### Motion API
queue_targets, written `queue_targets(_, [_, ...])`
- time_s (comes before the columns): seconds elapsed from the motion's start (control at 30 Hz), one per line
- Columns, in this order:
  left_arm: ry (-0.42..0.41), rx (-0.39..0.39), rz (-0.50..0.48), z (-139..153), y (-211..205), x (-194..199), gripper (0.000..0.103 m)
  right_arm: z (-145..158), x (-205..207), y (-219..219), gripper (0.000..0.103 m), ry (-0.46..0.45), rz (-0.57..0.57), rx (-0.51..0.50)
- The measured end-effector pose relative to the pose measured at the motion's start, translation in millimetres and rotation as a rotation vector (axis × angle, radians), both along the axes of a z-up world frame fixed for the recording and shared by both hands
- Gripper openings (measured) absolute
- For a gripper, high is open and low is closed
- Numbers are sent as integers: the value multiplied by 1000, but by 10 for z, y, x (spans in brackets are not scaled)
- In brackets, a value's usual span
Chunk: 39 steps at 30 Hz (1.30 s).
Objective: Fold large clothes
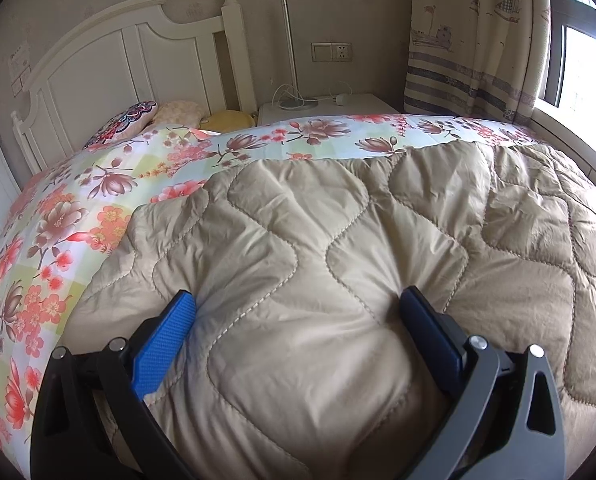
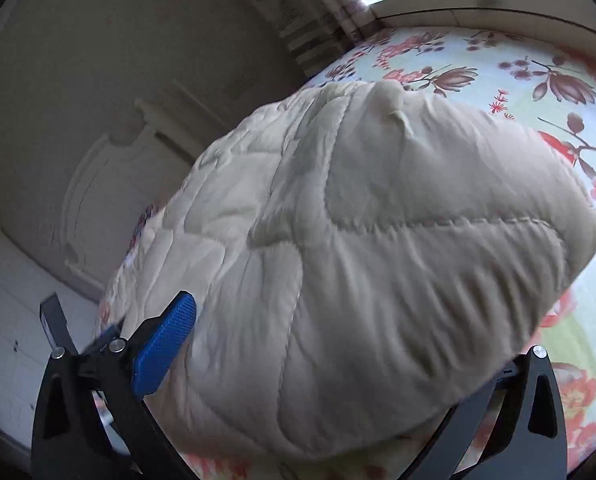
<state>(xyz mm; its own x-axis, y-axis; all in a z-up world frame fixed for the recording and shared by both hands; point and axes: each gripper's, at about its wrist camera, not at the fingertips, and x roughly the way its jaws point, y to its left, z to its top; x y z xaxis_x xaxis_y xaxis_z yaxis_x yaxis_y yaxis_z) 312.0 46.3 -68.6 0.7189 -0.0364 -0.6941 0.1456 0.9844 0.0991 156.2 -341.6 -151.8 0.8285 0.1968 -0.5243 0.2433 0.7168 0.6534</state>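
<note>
Beige quilted comforter, puffy, matte, wavy stitched channels, spread over floral-print bed sheet on bed with white panelled wooden headboard. Left gripper: blue textured pads wide apart, pressed into the padding, a bulge between them. Right gripper: one blue pad visible, the other hidden behind a raised wrinkled fold of comforter; closure cannot be told.

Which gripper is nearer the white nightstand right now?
Left, probably. The left gripper faces the nightstand across the beige quilt. The right gripper view shows no nightstand.
</note>
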Motion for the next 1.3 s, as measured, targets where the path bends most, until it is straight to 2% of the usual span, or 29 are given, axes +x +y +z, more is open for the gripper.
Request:
queue_targets(0.07, [2, -2, 2, 0, 5, 8, 101, -3, 94, 58, 95, -49, 18, 21])
queue_targets(0.13, [0, 1, 14, 0, 13, 14, 101, -39, 180, 92, 66, -67, 77, 53])
queue_targets(0.23, [1, -6, 19, 4, 22, 18, 101, -25, 123, 48, 47, -130, 101, 59])
queue_targets(0.3, [-3, 0, 17, 7, 17, 18, 101, 19, 35, 25, 41, -170, 108, 58])
queue_targets(0.43, [-22, 38, -2, 16, -69, -92, 101, 111, -226, 60, 39, -228, 124, 3])
queue_targets(0.53, [-49, 84, -23, 46, -179, -264, 101, 59, -379, -33, 39, -236, 141, 41])
queue_targets(0.63, [-22, 82, -22, 138, -298, -410, 101, 21, -526, -156, 39, -239, 137, 53])
queue_targets(0.7, [-41, 51, -27, 301, -445, -519, 101, 15, -625, -257, 39, -247, 130, 48])
queue_targets(0.8, [-75, 18, -84, 559, -808, -538, 101, 8, -765, -355, 39, -255, 117, 11])
queue_targets(0.83, [-83, 26, -99, 613, -964, -491, 101, 12, -804, -361, 39, -258, 117, -7])
queue_targets(0.87, [-92, 69, -94, 636, -1159, -408, 101, 24, -848, -361, 39, -262, 119, -23])
queue_targets(0.93, [-60, 155, -75, 550, -1456, -186, 101, 61, -903, -355, 39, -272, 122, -56])
queue_targets(0.97, [1, 188, -81, 415, -1616, -20, 101, 80, -916, -343, 39, -273, 125, -72])
queue_targets(1.03, [76, 235, -93, 178, -1779, 200, 101, 124, -928, -318, 39, -273, 129, -98])
queue_targets(1.07, [79, 242, -104, 121, -1834, 256, 101, 129, -912, -319, 39, -271, 134, -112])
queue_targets(1.17, [86, 221, -93, 157, -1765, 316, 101, 80, -933, -171, 39, -273, 138, -151])
queue_targets(1.3, [-14, 125, -43, 499, -1438, -53, 101, 128, -927, -129, 39, -271, 142, -179])
